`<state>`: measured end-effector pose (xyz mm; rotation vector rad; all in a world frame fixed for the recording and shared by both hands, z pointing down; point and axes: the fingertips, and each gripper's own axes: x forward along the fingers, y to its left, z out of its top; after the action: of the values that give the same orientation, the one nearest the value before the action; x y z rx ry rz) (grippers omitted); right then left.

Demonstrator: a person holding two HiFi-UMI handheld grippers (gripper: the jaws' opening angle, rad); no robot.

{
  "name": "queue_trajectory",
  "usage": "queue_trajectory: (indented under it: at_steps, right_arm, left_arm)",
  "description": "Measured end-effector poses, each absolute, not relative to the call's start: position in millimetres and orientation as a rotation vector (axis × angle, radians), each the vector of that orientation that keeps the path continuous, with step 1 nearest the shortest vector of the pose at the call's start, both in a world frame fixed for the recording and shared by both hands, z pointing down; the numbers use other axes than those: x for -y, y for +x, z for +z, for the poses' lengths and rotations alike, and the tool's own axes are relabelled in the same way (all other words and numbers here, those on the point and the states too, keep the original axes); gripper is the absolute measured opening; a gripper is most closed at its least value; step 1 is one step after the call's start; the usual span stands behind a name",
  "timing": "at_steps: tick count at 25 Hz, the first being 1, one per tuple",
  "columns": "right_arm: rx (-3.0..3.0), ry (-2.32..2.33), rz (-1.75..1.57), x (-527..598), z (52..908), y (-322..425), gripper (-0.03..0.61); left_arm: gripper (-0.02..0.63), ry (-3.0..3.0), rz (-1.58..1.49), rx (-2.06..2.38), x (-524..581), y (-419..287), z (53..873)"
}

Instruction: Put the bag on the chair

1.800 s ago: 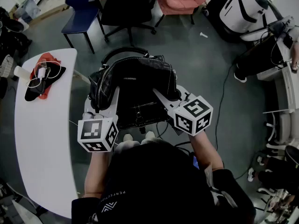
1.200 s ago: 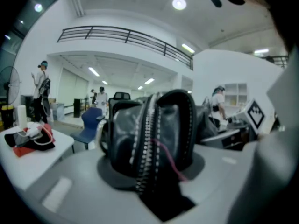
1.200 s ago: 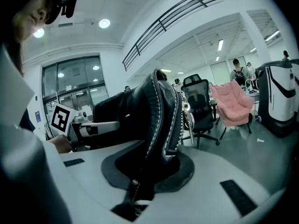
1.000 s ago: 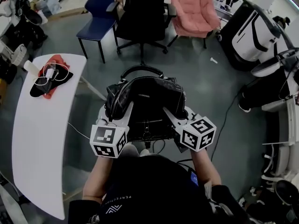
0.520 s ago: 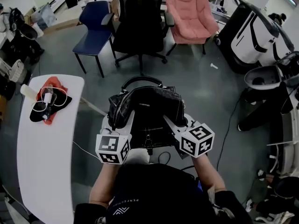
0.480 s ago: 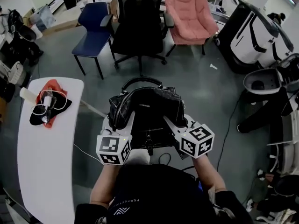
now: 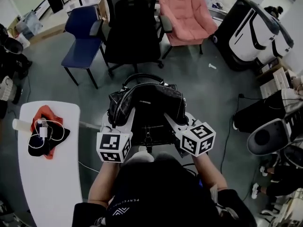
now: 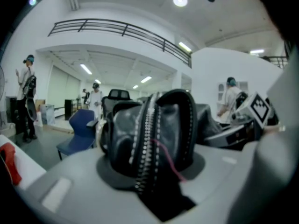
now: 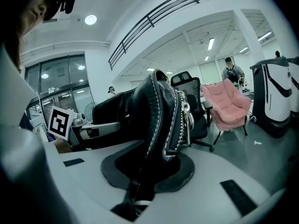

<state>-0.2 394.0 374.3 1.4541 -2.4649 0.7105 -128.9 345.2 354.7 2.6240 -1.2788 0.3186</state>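
Head view shows both at once: left gripper point(image 7: 117, 118), right gripper point(image 7: 174, 120) fingers clench the bag point(image 7: 147, 102).

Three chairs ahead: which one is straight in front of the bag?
The black office chair, directly beyond the bag, between the blue chair and pink armchair.

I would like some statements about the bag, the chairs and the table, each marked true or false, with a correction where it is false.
1. Both the left gripper and the right gripper are clamped on the black bag. True.
2. The bag rests on the pink armchair. False: the grippers hold it in the air, short of the chairs.
3. The black office chair stands between the blue chair and the pink armchair. True.
4. The white table is on the person's right. False: it is on the left.
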Motion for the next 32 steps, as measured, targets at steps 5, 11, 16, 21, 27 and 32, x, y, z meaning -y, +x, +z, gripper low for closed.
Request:
queue_trajectory:
  at_steps: [5,11,16,21,27,32]
  right_arm:
    - [2.46,1.481,0.737,-351.0,381.2,6.4,0.06]
    - [2.477,1.431,0.747,-290.4,394.1,18.7,0.064]
    - [2.51,1.342,0.77,-229.4,403.4,34.0,0.064]
    - [2.536,1.266,0.789,-171.8,404.5,57.1,0.063]
    - [2.538,1.196,0.79,-117.2,411.3,73.7,0.063]
    - [2.544,1.153,0.798,-81.0,411.3,85.5,0.063]
  left_arm:
    - [0.183,2.638,0.36,1.283,-301.6,-121.4,357.6]
    - [0.183,2.596,0.383,1.338,-248.1,-111.1,368.7]
    - [0.183,2.544,0.393,1.392,-192.8,-97.1,377.1]
    - [0.183,2.504,0.404,1.434,-140.5,-74.9,377.1]
    - [0.183,2.459,0.388,1.464,-90.4,-59.5,385.5]
    - [0.183,2.429,0.388,1.468,-56.3,-48.8,386.3]
